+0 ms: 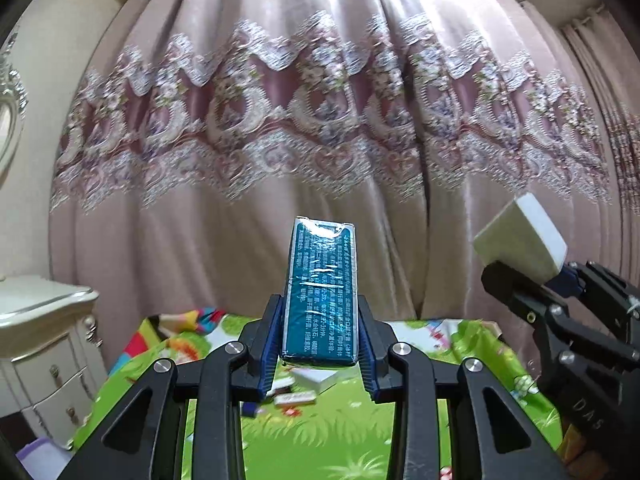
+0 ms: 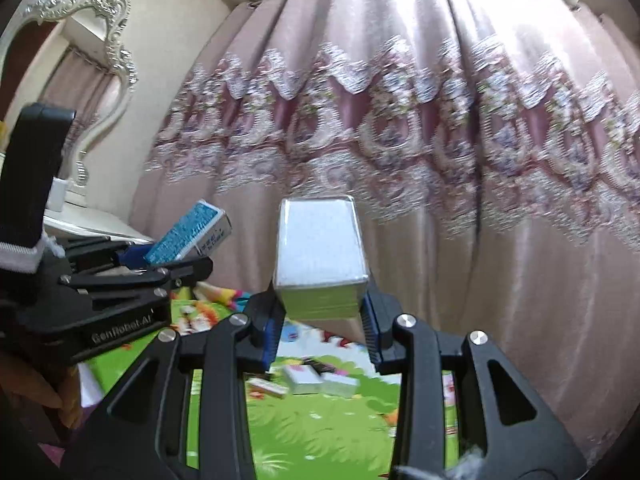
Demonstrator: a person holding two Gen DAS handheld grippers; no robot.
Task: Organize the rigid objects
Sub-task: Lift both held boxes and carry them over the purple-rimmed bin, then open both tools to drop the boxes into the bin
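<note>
The left hand-held gripper (image 1: pixel 319 336) is clamped on a slim teal box (image 1: pixel 320 288), a flat rectangular carton wrapped in glossy film that catches light in streaks, its broad face covered in fine white print; it juts forward, raised above the mat. The right hand-held gripper (image 2: pixel 324 318) is closed on a white box (image 2: pixel 321 248), a squat block with a matte, faintly speckled top, clear shiny wrapping and pale greenish sides, also held up in the air. Both grippers have black angular linkages with silver rivets and ribbed blue pads (image 1: pixel 269 344). Below lies a bright green play mat (image 1: pixel 320 432) printed with cartoon grass, on which several small boxes (image 2: pixel 308 380) lie close together. Behind hangs a heavy pink curtain (image 1: pixel 320 128) in deep folds with a band of lace-like floral embroidery. To the left stand a cream dresser (image 1: pixel 44 344) with small knobs and an ornate carved mirror (image 2: pixel 96 40).
</note>
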